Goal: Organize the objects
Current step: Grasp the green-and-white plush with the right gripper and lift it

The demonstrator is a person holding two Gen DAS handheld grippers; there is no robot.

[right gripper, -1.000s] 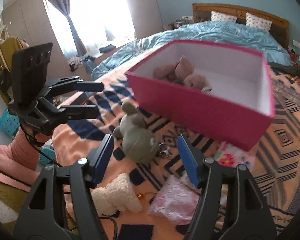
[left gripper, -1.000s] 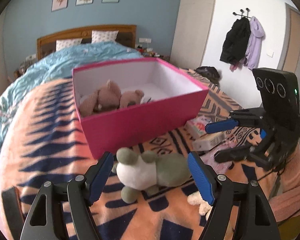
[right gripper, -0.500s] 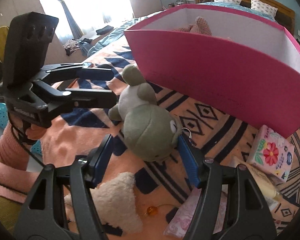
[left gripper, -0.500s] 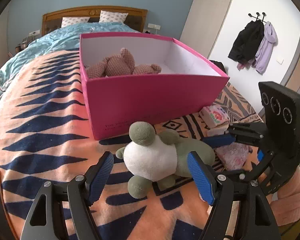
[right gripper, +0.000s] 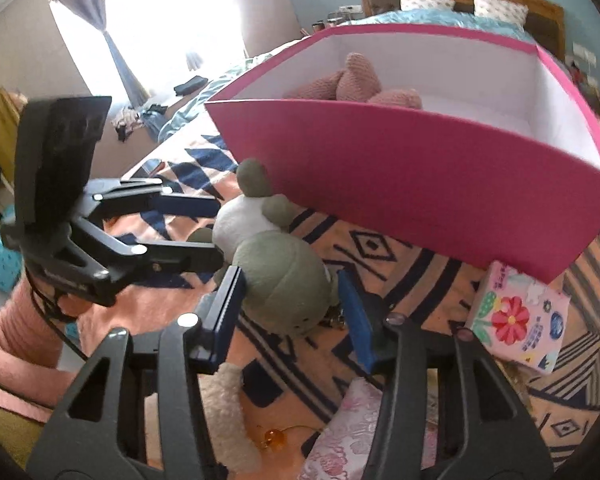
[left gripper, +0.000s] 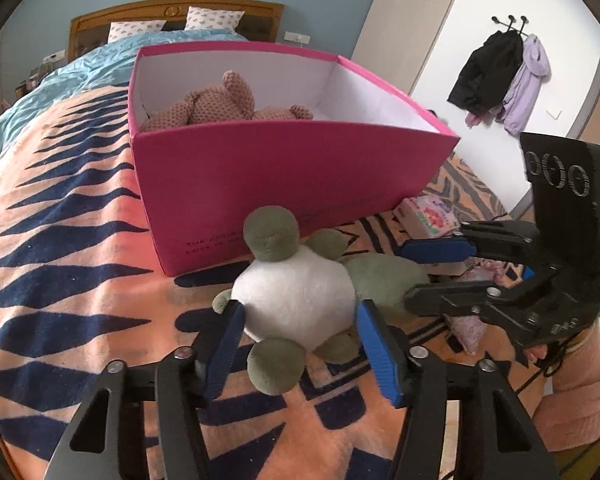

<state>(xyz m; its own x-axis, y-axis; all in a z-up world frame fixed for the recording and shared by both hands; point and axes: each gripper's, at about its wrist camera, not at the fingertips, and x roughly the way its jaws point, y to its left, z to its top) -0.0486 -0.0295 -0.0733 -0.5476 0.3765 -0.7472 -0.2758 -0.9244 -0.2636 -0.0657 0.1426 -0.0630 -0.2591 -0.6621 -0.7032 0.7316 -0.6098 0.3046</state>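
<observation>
The left gripper (left gripper: 300, 332) and right gripper (right gripper: 290, 304) have both just been closing, and their blue pads now press on the green-and-white plush frog (left gripper: 296, 300): the left takes its white belly, the right its green head. The frog lies just before the pink box (left gripper: 284, 176). The box's near wall half hides the brown knitted toy (left gripper: 224, 104) inside.

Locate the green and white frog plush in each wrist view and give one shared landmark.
Left wrist: frog plush at lower centre, white belly between this gripper's blue pads.
Right wrist: centre-left, green head nearest the camera.
Shared landmark: the pink box directly behind it in both.
</observation>
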